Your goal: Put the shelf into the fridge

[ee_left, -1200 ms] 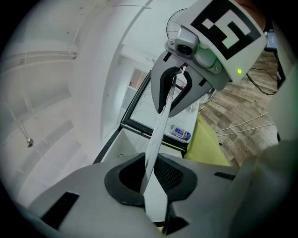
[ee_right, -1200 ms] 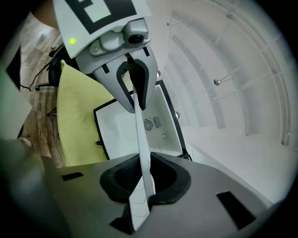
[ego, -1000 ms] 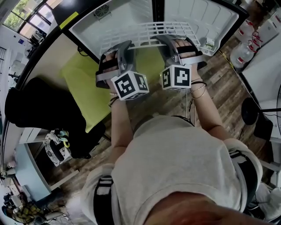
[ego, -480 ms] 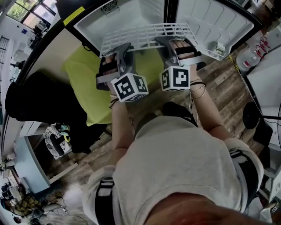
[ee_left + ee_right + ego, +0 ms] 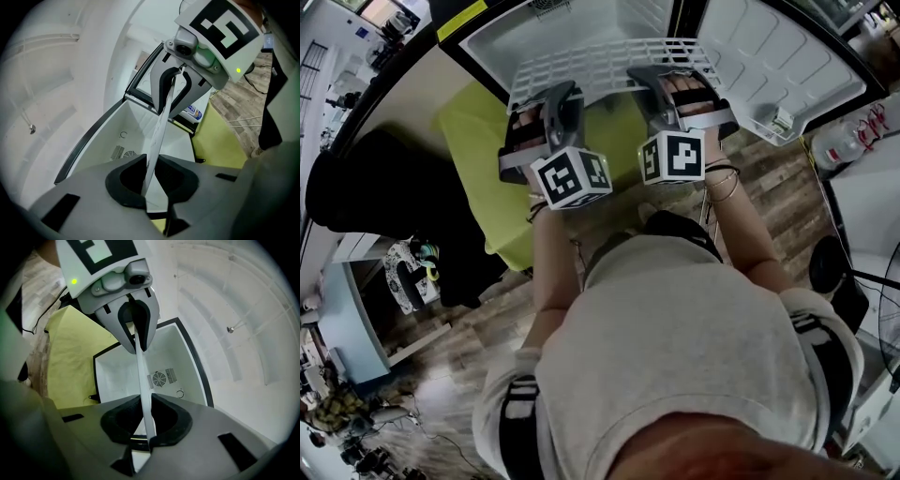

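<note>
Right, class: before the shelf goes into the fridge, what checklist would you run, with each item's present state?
1. Left gripper shut on shelf: ok.
2. Right gripper shut on shelf: ok.
3. Door open: ok.
4. Fridge opening unblocked: ok.
5. Shelf held level: cannot tell.
6. Shelf seated inside: not ok, not yet in.

Shelf (image 5: 600,66) sat at fridge (image 5: 581,23) mouth; door (image 5: 769,56) on its right, mat (image 5: 478,178) on floor (image 5: 769,202) before it.
</note>
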A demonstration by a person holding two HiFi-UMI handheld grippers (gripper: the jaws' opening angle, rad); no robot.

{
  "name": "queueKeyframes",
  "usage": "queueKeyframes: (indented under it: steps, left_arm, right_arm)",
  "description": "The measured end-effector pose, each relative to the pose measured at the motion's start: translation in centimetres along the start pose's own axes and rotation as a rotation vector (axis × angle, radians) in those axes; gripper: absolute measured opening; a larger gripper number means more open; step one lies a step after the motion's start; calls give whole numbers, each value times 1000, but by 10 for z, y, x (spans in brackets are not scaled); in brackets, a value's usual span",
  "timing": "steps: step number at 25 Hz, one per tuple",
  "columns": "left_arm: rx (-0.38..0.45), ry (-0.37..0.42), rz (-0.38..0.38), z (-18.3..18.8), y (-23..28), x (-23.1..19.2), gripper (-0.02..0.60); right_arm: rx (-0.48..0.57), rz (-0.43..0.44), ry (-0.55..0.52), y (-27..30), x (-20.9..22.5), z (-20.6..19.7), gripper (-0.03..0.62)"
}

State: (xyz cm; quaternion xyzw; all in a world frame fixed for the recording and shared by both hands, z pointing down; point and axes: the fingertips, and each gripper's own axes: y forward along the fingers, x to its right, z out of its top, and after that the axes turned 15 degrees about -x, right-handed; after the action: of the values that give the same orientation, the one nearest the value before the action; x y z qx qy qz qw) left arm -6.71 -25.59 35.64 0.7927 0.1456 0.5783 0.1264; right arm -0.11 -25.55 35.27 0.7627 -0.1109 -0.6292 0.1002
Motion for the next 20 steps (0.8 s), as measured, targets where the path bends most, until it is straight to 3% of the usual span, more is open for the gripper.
queueKeyframes:
  steps: [11,20]
  left_arm:
    - [-81,-52,20,-2,16,-8,65]
    - [-142,-56,58,-5,16,-13,64]
  right_arm:
    - [83,0,-59,21,8,3,57]
    - [150,24,-46,28,12,9,57]
